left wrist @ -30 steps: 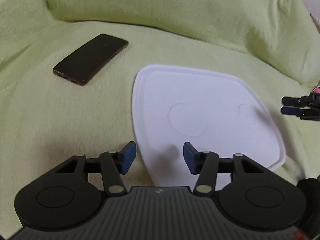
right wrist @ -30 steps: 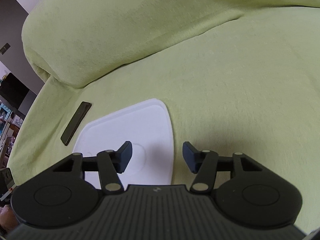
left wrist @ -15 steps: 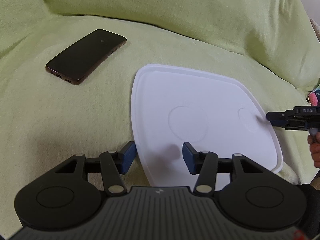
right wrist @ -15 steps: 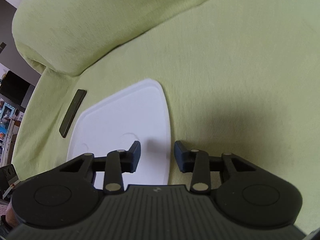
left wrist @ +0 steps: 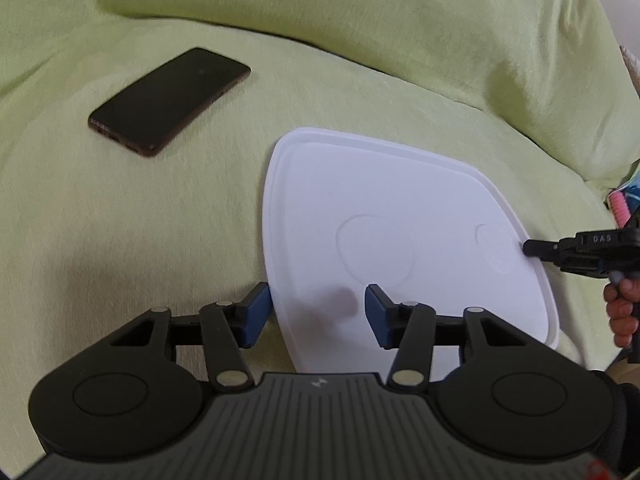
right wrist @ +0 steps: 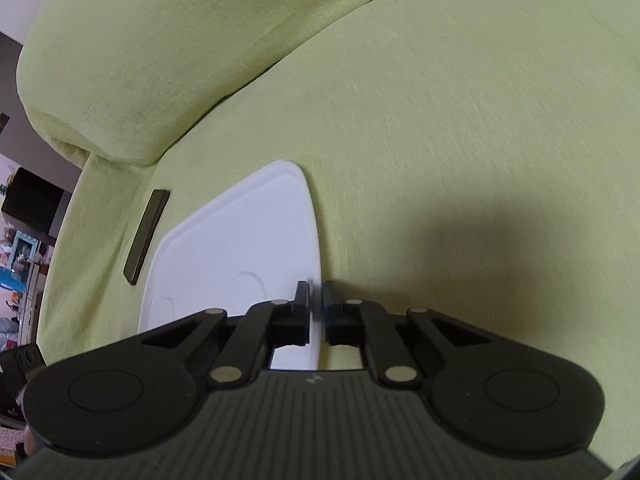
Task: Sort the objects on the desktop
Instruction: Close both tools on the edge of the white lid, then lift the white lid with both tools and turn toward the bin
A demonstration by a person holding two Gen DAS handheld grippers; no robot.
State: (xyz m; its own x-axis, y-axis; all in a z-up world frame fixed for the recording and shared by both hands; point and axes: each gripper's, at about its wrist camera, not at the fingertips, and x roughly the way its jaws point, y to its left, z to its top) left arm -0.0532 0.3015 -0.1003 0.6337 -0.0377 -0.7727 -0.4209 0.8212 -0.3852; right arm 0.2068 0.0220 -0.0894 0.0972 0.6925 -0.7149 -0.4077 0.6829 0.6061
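Observation:
A flat white plastic tray with rounded corners lies on the green cushion, and it also shows in the right wrist view. A dark phone lies screen-up to the tray's far left, seen edge-on as the phone from the other side. My left gripper is open, its blue pads straddling the tray's near-left edge. My right gripper is shut on the tray's right rim; from the left wrist view the right gripper reaches in from the right edge.
A green fabric seat with a thick backrest surrounds everything. A person's hand holds the right gripper's handle. A pink ribbed item sits at the far right. Room furniture shows beyond the cushion's left end.
The right gripper moved in to the tray's right rim and shut its fingers on it. The left gripper stayed open and shifted only slightly.

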